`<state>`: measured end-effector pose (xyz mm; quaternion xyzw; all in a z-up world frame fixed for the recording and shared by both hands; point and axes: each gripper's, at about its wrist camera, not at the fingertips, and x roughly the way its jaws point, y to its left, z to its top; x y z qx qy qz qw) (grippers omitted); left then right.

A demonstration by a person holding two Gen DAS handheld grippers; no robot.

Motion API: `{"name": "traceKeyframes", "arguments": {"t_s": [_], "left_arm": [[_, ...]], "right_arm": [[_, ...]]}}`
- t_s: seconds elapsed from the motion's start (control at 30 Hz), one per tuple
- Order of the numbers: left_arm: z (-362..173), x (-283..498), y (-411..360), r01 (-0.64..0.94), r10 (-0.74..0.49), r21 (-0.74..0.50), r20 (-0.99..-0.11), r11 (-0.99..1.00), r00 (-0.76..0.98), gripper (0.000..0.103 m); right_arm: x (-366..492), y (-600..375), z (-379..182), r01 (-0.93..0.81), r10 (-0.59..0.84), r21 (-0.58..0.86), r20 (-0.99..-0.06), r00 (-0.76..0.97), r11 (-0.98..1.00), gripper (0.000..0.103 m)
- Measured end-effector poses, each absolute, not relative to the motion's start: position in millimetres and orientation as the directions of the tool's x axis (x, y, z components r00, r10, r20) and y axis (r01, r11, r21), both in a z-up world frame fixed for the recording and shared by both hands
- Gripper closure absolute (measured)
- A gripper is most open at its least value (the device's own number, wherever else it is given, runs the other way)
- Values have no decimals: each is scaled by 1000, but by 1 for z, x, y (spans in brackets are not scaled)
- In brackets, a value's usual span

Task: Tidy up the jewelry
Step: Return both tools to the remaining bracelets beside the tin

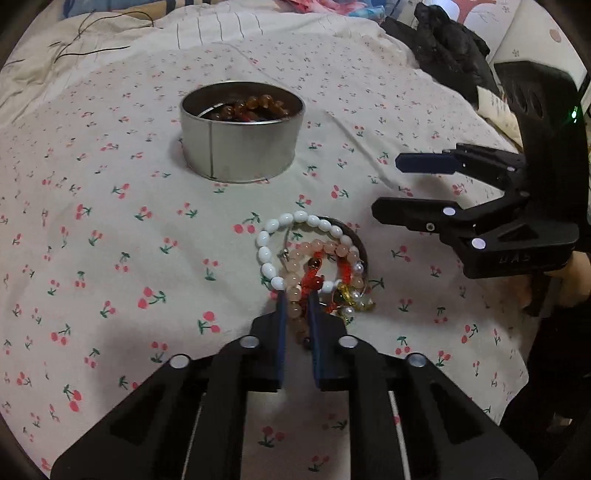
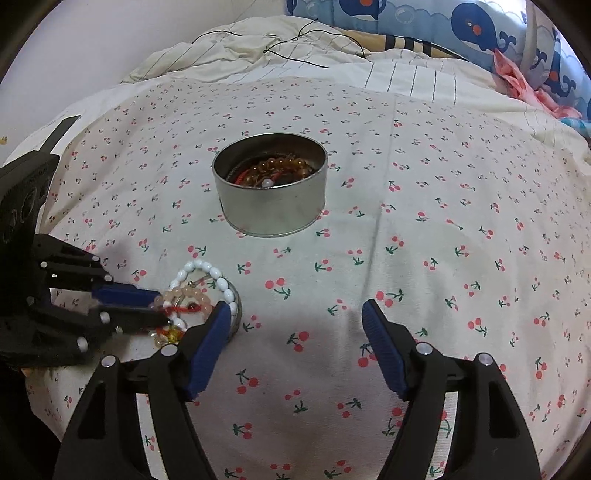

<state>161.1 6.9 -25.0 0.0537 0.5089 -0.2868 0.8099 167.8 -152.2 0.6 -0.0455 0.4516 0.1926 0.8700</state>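
The left gripper [image 1: 297, 306] has its blue-padded fingers drawn narrow around a strand of pale pink round beads [image 1: 295, 291], with a red knotted cord [image 1: 312, 277] caught between them too. That pink bracelet belongs to a small tangled heap of jewelry lying on the bed's cherry-print sheet [image 1: 110, 240]: a bracelet of white oval beads [image 1: 273, 236] curves around the far and left side of the heap, a dark metal bangle [image 1: 356, 243] arcs along its right side, and a cluster of gold charms and small pearls [image 1: 352, 299] sits just right of the fingertips.

The right gripper [image 2: 295, 314] is spread wide and holds nothing, hovering over bare sheet just beside the heap; in its own view its left finger partly covers the bangle [image 2: 238, 310].

Farther away, well apart from the heap, a round silver metal tin [image 2: 271, 206] stands upright on the sheet with amber-brown beads [image 2: 280, 164] and other pieces already inside.

Beyond the tin lie a rumpled cream striped quilt [image 2: 258, 62] and a thin black cord [image 2: 295, 44]. A blue whale-print pillow [image 2: 480, 33] rests at the far right.
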Motion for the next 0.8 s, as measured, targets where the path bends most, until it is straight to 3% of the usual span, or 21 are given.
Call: {"name": "traceKeyframes", "arguments": {"t_s": [0.33,0.57,0.8], "left_arm": [[3,163,42,497,-530,-326,-773,804,350,96],[-21,186,69,308,-237,-111,-881,945,410,96],[-27,188,67,290,-213,-97,-892,952,399,94]], "right_arm": [[166,-151,3,-395,318,110,-799,510,912,31],[144,-118,10,-586,451,118,-763,463,801,31],[150,-98,0,-619,530,204,-746,404,758,31]]}}
